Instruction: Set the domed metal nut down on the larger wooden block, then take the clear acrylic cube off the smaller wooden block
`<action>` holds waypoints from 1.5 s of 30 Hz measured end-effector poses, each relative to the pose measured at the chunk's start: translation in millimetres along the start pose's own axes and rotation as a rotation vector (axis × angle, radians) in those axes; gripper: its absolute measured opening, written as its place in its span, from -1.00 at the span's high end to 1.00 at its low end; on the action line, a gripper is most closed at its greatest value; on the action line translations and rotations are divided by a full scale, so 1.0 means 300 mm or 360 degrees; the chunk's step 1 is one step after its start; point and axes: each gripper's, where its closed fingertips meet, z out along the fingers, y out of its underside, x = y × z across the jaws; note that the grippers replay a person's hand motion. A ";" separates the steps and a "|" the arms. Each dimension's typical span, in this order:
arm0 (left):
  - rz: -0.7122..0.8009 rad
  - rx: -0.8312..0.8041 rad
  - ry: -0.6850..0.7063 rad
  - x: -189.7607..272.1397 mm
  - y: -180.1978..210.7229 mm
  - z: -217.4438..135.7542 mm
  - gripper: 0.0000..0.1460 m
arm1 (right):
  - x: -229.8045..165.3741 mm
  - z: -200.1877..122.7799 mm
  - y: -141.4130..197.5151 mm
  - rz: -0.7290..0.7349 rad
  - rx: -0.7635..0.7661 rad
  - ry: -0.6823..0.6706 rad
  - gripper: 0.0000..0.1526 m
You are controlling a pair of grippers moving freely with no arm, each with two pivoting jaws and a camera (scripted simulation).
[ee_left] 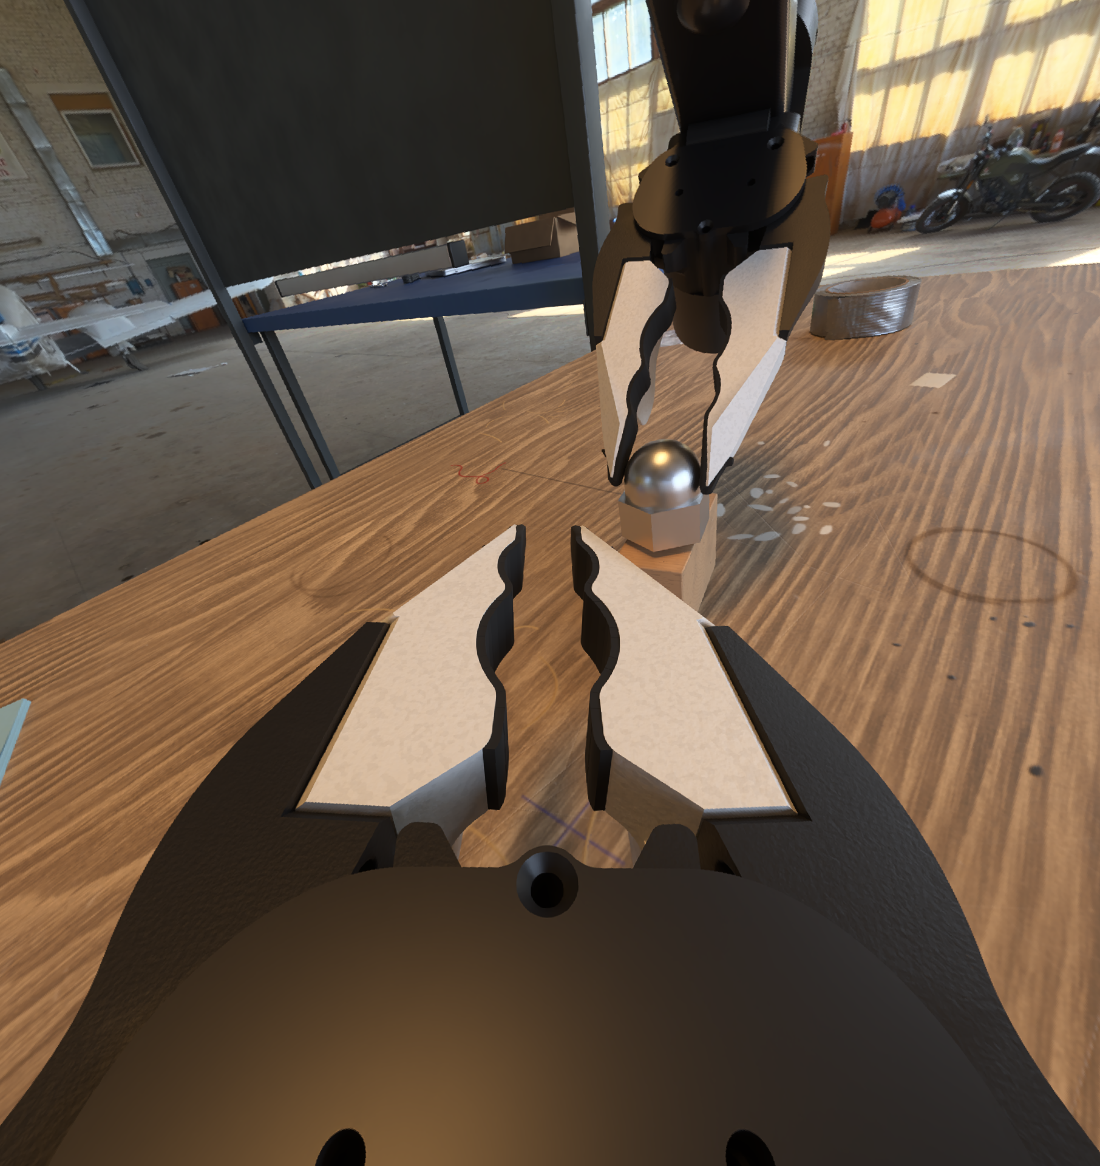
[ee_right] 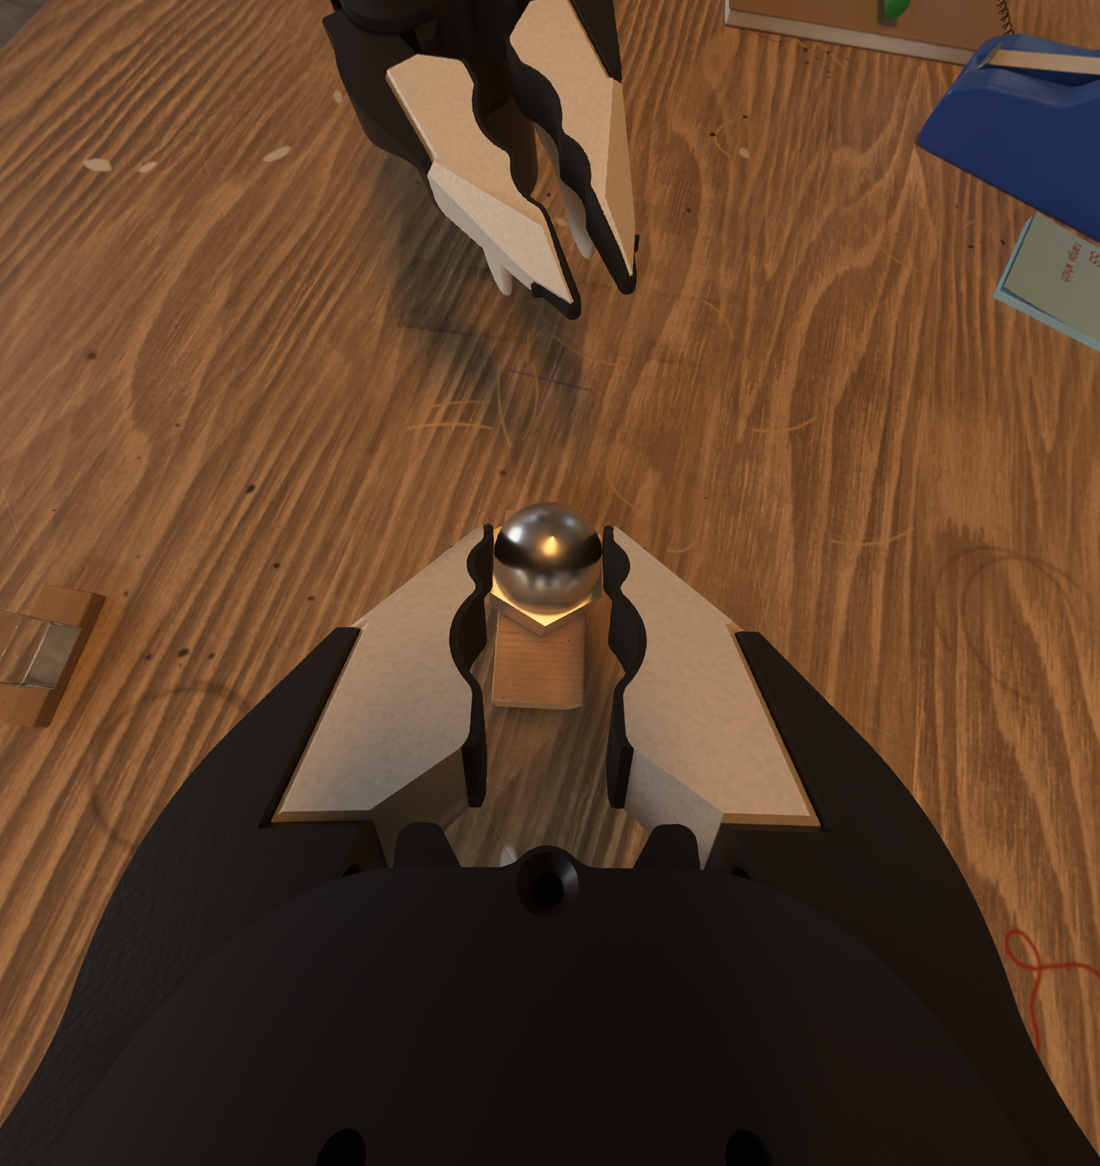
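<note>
The domed metal nut (ee_right: 547,561) sits on top of an upright wooden block (ee_right: 538,669). My right gripper (ee_right: 547,536) is shut on the nut's dome from above, one fingertip on each side. In the left wrist view the nut (ee_left: 661,505), the block (ee_left: 699,568) and the right gripper (ee_left: 664,482) stand just ahead. My left gripper (ee_left: 547,536) is empty, its jaws a narrow gap apart, low over the table short of the block; it also shows in the right wrist view (ee_right: 601,300). The clear acrylic cube (ee_right: 24,650) rests on a flat wooden block (ee_right: 74,602) at the left edge.
A roll of grey tape (ee_left: 863,306) lies far right on the wooden table (ee_left: 913,694). A blue tape dispenser (ee_right: 1039,126), a pale notepad (ee_right: 1071,284) and a spiral-bound pad (ee_right: 850,25) lie beyond. The table edge (ee_left: 219,549) runs along the left.
</note>
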 end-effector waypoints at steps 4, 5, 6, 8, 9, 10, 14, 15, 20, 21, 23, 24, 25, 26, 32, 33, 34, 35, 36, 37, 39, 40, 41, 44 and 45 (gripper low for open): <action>0.0007 -0.0002 0.0005 0.003 0.000 0.000 0.80 | 0.001 -0.002 0.002 0.0004 -0.0008 0.0018 0.55; 0.0006 -0.0003 0.0005 0.003 0.001 0.000 0.80 | 0.001 -0.003 0.003 0.0007 -0.0008 0.0025 0.55; 0.0006 -0.0003 0.0006 0.003 0.001 0.001 0.80 | 0.000 -0.004 0.003 0.0010 -0.0004 0.0029 0.55; 0.0007 -0.0005 0.0008 0.004 0.001 0.001 0.80 | -0.001 -0.007 0.003 0.0018 0.0012 0.0042 0.55; 0.0009 -0.0006 0.0010 0.004 0.002 0.001 0.80 | -0.001 -0.009 0.003 0.0022 0.0024 0.0048 0.55; 0.0011 -0.0008 0.0011 0.005 0.002 0.002 0.80 | -0.002 -0.011 0.003 0.0027 0.0035 0.0056 0.55; 0.0015 -0.0017 0.0014 0.007 0.005 0.004 0.80 | 0.000 -0.010 0.013 0.0034 0.0029 0.0081 0.55; 0.0016 -0.0019 0.0015 0.007 0.005 0.005 0.80 | 0.000 -0.010 0.014 0.0035 0.0029 0.0079 0.55; 0.0013 -0.0019 0.0018 0.007 0.005 0.005 0.80 | -0.001 -0.014 0.017 0.0043 0.0025 0.0044 0.55; 0.0012 -0.0019 0.0018 0.007 0.005 0.005 0.80 | -0.002 -0.014 0.017 0.0046 0.0023 0.0035 0.55; 0.0012 -0.0020 0.0020 0.007 0.006 0.005 0.80 | -0.002 -0.015 0.017 0.0045 0.0017 0.0025 0.55; 0.0012 -0.0021 0.0022 0.008 0.006 0.006 0.80 | -0.002 -0.014 0.017 0.0043 0.0015 0.0022 0.55; 0.0012 -0.0022 0.0023 0.008 0.006 0.006 0.80 | -0.001 -0.014 0.017 0.0042 0.0014 0.0019 0.55; 0.0012 -0.0023 0.0023 0.008 0.006 0.006 0.80 | -0.001 -0.014 0.018 0.0041 0.0013 0.0017 0.55; 0.0014 -0.0029 0.0030 0.010 0.008 0.007 0.80 | 0.004 -0.014 0.025 0.0041 0.0007 0.0033 0.55; 0.0014 -0.0029 0.0030 0.010 0.007 0.008 0.80 | 0.003 -0.015 0.027 0.0044 0.0001 0.0038 0.55; 0.0014 -0.0029 0.0030 0.010 0.007 0.007 0.80 | 0.002 -0.016 0.030 0.0050 -0.0003 0.0043 0.55; 0.0015 -0.0028 0.0030 0.010 0.007 0.007 0.80 | -0.003 -0.019 0.035 0.0061 -0.0001 0.0046 0.45; 0.0015 -0.0026 0.0030 0.010 0.006 0.007 0.80 | -0.009 -0.023 0.040 0.0071 0.0009 0.0055 0.40; 0.0015 -0.0023 0.0030 0.010 0.006 0.006 0.80 | -0.017 -0.030 0.045 0.0085 0.0023 0.0072 0.37; 0.0012 -0.0016 0.0029 0.009 0.004 0.004 0.80 | -0.045 -0.053 0.051 0.0131 0.0074 0.0127 0.28; 0.0010 -0.0011 0.0028 0.008 0.002 0.003 0.80 | -0.070 -0.068 0.054 0.0156 0.0119 0.0161 0.24; 0.0008 -0.0007 0.0027 0.007 0.002 0.003 0.81 | -0.103 -0.083 0.057 0.0175 0.0171 0.0193 0.22; -0.0004 -0.0004 0.0026 0.004 0.000 0.002 0.81 | -0.244 -0.105 0.091 0.0253 0.0307 0.0246 0.22; -0.0010 -0.0006 0.0026 0.003 0.001 0.003 0.81 | -0.298 -0.099 0.111 0.0301 0.0353 0.0238 0.24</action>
